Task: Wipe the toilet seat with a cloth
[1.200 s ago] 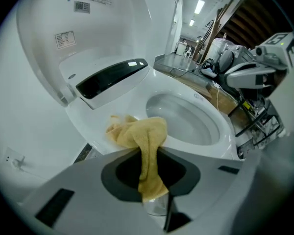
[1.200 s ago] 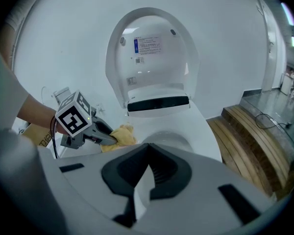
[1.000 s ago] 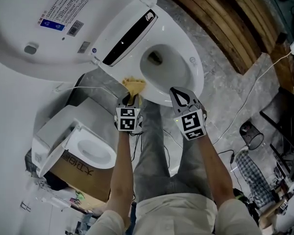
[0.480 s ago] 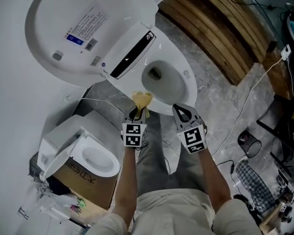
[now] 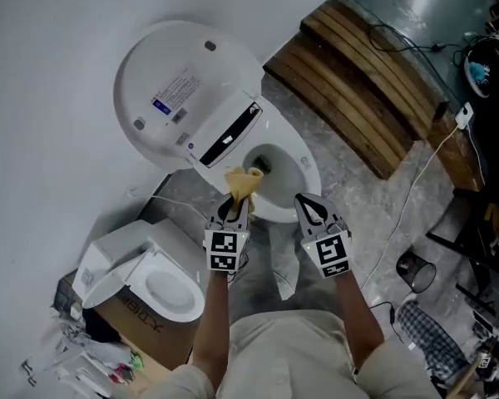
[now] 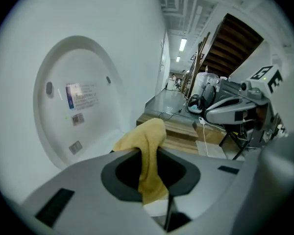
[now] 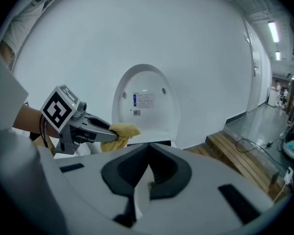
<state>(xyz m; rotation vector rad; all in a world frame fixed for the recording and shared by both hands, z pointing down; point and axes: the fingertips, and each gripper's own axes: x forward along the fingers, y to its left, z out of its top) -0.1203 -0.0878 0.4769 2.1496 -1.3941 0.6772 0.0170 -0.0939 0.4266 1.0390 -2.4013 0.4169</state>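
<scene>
A white toilet (image 5: 306, 173) stands against the wall with its lid (image 5: 180, 90) raised. My left gripper (image 5: 234, 209) is shut on a yellow cloth (image 5: 243, 181), which hangs over the near left rim of the bowl. In the left gripper view the cloth (image 6: 148, 155) drapes from between the jaws, with the lid (image 6: 83, 106) behind it. My right gripper (image 5: 311, 209) hovers just off the front of the bowl, shut, with nothing in it. The right gripper view shows the left gripper (image 7: 95, 134) holding the cloth (image 7: 118, 132) before the lid (image 7: 146, 102).
A second toilet (image 5: 154, 277) rests on a cardboard box (image 5: 137, 310) at the lower left. Wooden slats (image 5: 362, 94) lie to the right of the toilet. Cables (image 5: 416, 189) cross the grey floor, and a small wire basket (image 5: 416, 266) stands at the right.
The view has pulled back, so the toilet looks smaller and farther. Both grippers stay near the bowl's front rim, and the left one still holds the cloth.
</scene>
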